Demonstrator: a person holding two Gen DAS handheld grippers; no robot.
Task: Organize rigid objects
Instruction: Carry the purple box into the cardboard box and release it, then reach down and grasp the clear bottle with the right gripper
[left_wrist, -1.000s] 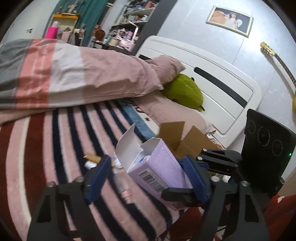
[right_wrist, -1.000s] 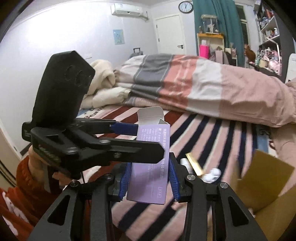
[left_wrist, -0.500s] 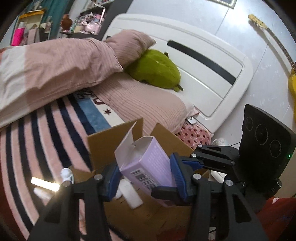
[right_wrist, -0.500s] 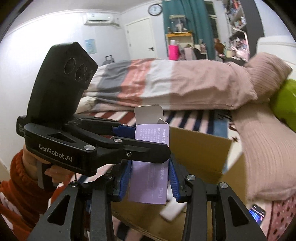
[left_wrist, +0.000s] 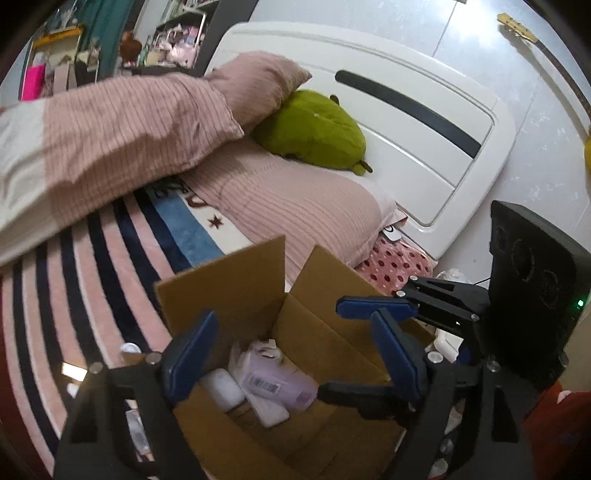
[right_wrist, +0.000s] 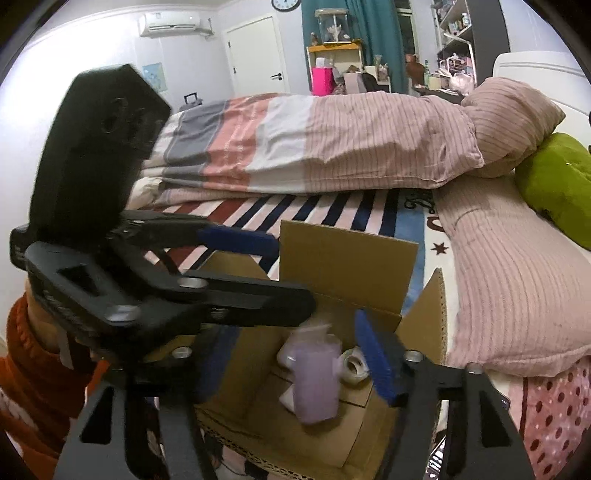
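We see the purple box (left_wrist: 275, 386) lying on its side on the floor of the open cardboard box (left_wrist: 332, 332), barcode label facing up, free of both grippers. It rests against a white bottle (left_wrist: 221, 389) on one side and partly over a flat white item (left_wrist: 267, 408) on the other. In the right wrist view the purple box (right_wrist: 317, 380) appears blurred, with a roll of tape (right_wrist: 352, 365) just beside it near the far wall of the cardboard box (right_wrist: 347, 266).

We hold the left gripper (left_wrist: 291, 362) above the box opening, jaws spread wide and empty. The right gripper (right_wrist: 295, 362) is likewise above the opening, jaws apart with nothing between them.

The cardboard box sits at the near edge of the striped bed cover (left_wrist: 74, 280), beside a pink pillow (right_wrist: 517, 288). A green plush (left_wrist: 314, 133) lies against the white headboard (left_wrist: 424, 122).
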